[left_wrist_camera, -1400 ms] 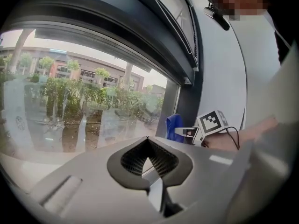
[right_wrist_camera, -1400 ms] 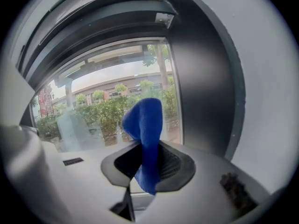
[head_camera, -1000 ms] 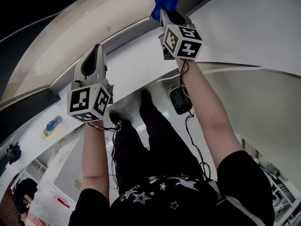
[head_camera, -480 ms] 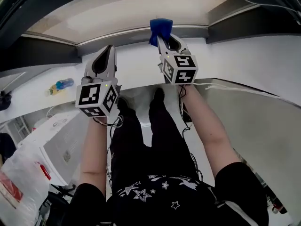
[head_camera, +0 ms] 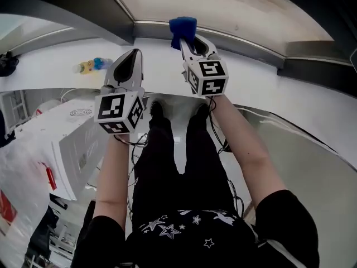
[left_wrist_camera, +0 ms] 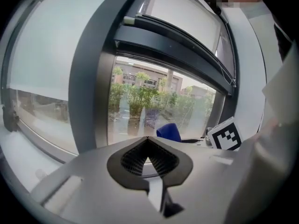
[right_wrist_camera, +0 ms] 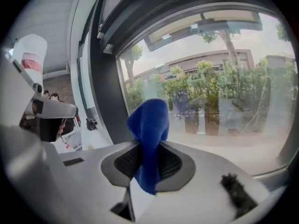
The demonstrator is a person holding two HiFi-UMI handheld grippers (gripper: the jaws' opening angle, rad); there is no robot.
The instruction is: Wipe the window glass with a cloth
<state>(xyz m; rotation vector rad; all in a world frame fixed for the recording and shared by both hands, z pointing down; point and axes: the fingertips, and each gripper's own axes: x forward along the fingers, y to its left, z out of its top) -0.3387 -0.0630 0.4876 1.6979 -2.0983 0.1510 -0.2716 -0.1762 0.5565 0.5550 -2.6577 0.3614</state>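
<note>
A blue cloth [right_wrist_camera: 149, 125] was pinched by the right gripper [right_wrist_camera: 148, 149]. Its jaws were pressed onto the fabric, which was bunched above the tips and hung down in a fold below them. In the head view, the cloth was held up at the lower edge of the glass [head_camera: 223, 4], beside the dark frame [head_camera: 106, 7]. Whether the cloth was touching the pane could not be told. Through the glass, trees and a building were seen in the right gripper view.

The left gripper [left_wrist_camera: 147, 143] was held just beside the right one, at about the same height. Its jaws were pressed together at the tips, with nothing gripped between them. It was pointed at the same window, and the cloth and the right gripper's marker cube [left_wrist_camera: 225, 134] were seen just beyond its tips, to the right.

Both grippers were raised on outstretched arms above the person's black-trousered legs [head_camera: 178, 166]. A bottle [head_camera: 93, 65] lay on the white surface well to the left of the left gripper, and a white box [head_camera: 61, 144] stood below it at the left.
</note>
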